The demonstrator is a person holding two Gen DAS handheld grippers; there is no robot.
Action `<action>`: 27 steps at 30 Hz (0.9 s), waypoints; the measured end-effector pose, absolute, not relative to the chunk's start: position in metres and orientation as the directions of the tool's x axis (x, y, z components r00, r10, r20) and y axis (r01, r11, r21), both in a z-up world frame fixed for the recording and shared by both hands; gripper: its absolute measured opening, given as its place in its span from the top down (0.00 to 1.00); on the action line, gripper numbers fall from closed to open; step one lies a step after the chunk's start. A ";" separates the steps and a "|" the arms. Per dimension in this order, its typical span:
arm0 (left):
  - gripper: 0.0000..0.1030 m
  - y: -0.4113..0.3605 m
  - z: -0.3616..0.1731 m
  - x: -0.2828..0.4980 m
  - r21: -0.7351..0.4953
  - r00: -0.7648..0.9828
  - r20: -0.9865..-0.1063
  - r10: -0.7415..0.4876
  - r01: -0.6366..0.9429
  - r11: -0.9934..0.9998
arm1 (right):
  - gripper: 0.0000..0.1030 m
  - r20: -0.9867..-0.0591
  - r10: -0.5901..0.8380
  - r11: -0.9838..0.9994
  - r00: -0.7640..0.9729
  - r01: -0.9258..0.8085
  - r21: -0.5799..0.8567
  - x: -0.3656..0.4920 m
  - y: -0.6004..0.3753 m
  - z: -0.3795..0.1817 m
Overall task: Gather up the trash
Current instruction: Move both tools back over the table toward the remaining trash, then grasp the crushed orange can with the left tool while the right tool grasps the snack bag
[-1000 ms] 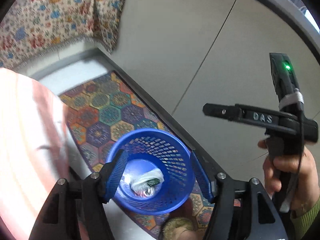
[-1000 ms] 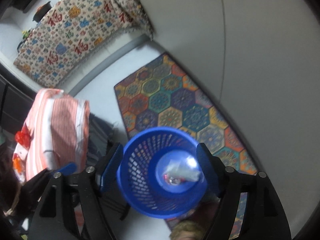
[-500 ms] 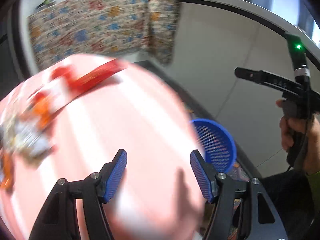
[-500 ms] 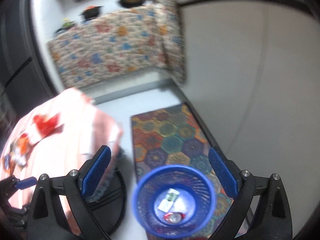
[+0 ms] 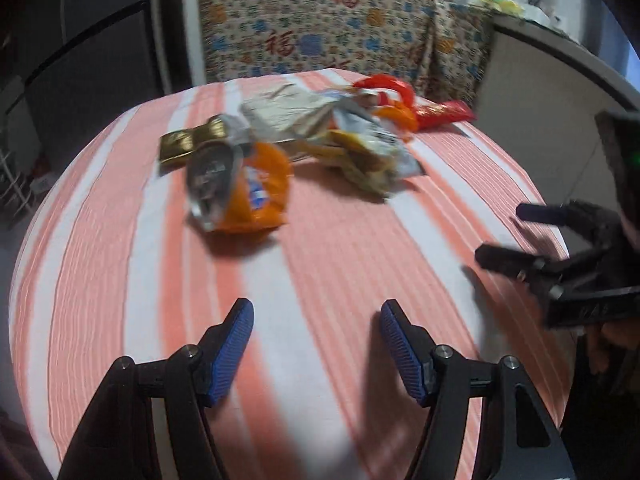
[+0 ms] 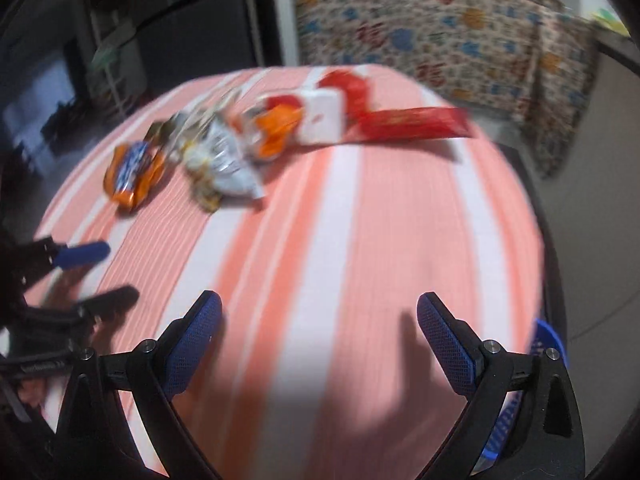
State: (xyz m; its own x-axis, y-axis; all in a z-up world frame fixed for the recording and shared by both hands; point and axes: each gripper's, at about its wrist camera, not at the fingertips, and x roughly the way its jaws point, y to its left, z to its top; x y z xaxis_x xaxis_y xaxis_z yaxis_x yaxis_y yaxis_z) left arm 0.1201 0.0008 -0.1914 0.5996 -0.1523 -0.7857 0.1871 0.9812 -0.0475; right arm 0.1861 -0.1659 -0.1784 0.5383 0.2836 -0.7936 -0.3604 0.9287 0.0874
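Ahead, wrappers [image 5: 304, 136] well beyond left tool [image 5: 316, 344], empty

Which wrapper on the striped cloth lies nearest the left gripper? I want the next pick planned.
The crumpled orange snack bag with the silver inside: it sits at the pile's near edge, ahead of the open left gripper; the other wrappers lie farther back.

One orange snack bag [image 5: 256, 196], one gold wrapper [image 5: 180, 146], one long red packet [image 6: 412, 122], one white box [image 6: 322, 118] and one silvery crumpled bag [image 6: 224, 160] lie toward the tabletop's [image 5: 340, 248] far edge; one blue basket [image 6: 548, 340] beside it.
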 end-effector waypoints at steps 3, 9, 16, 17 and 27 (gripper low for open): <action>0.34 0.009 -0.189 0.123 -0.049 0.601 -0.786 -0.141 0.168 0.985 | 0.04 -0.808 0.266 0.923 0.526 -0.380 0.056 0.190 -0.146 -0.189; 0.14 0.001 -0.193 0.148 0.016 0.592 -0.804 -0.064 0.129 0.992 | 0.00 -0.807 0.266 0.925 0.527 -0.375 0.060 0.191 -0.141 -0.193; 0.05 0.004 -0.195 0.193 0.026 0.588 -0.808 -0.015 0.061 0.998 | 0.00 -0.805 0.266 0.925 0.530 -0.376 0.058 0.190 -0.144 -0.191; 0.05 0.005 -0.196 0.198 0.026 0.586 -0.810 -0.014 0.060 0.998 | 0.00 -0.805 0.267 0.925 0.530 -0.376 0.059 0.190 -0.145 -0.191; 0.05 0.050 -0.194 0.207 0.011 0.591 -0.806 -0.016 0.043 0.999 | 0.00 -0.805 0.266 0.925 0.530 -0.376 0.058 0.190 -0.144 -0.191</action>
